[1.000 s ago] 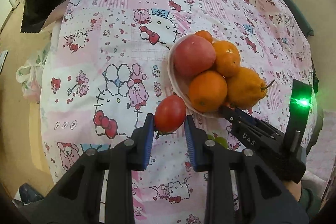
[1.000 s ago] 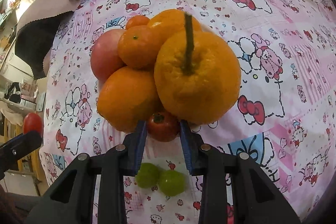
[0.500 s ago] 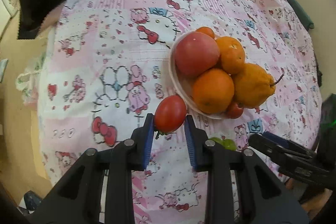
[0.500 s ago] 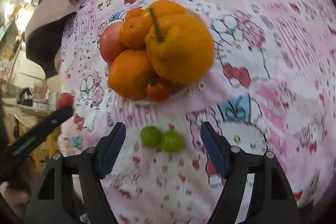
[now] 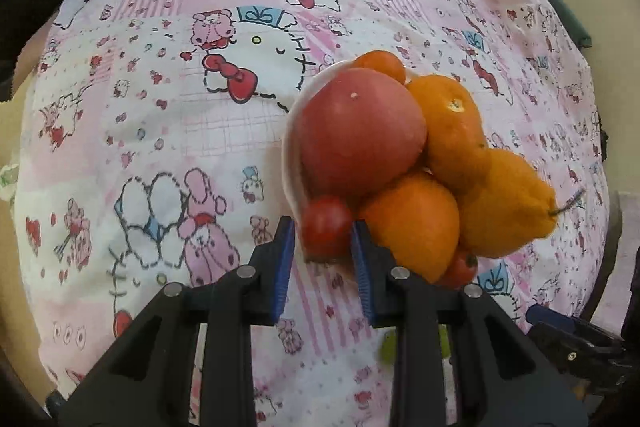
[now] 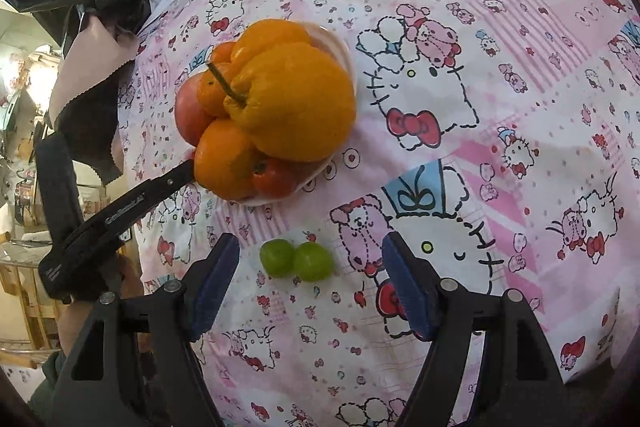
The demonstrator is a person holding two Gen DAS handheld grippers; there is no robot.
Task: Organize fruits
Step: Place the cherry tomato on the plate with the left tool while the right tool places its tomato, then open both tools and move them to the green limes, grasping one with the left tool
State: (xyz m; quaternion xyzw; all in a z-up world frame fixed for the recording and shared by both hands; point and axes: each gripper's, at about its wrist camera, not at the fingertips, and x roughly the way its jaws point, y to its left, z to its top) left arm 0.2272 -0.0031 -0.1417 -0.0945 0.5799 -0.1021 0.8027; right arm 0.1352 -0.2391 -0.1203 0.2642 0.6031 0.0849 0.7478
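A white bowl [image 5: 290, 147] [image 6: 340, 47] on the pink cartoon cloth is piled with oranges [image 5: 412, 227], a large red apple [image 5: 360, 131], a bumpy stemmed citrus [image 6: 296, 99] and a small tomato [image 6: 274, 177]. My left gripper [image 5: 324, 247] is shut on a small red tomato [image 5: 326, 225], held at the bowl's near rim against the apple. My right gripper [image 6: 310, 275] is open and empty, its jaws on either side of two green grapes [image 6: 296, 261] lying on the cloth in front of the bowl.
A black and tan cloth [image 6: 92, 95] lies at the table's far left edge. The left gripper's body [image 6: 100, 219] reaches in from the left in the right wrist view. Bare patterned cloth [image 6: 500, 107] spreads right of the bowl.
My left gripper carried the tomato forward to the bowl's rim. My right gripper let go of the other small tomato in the bowl, opened wide and drew back over the grapes.
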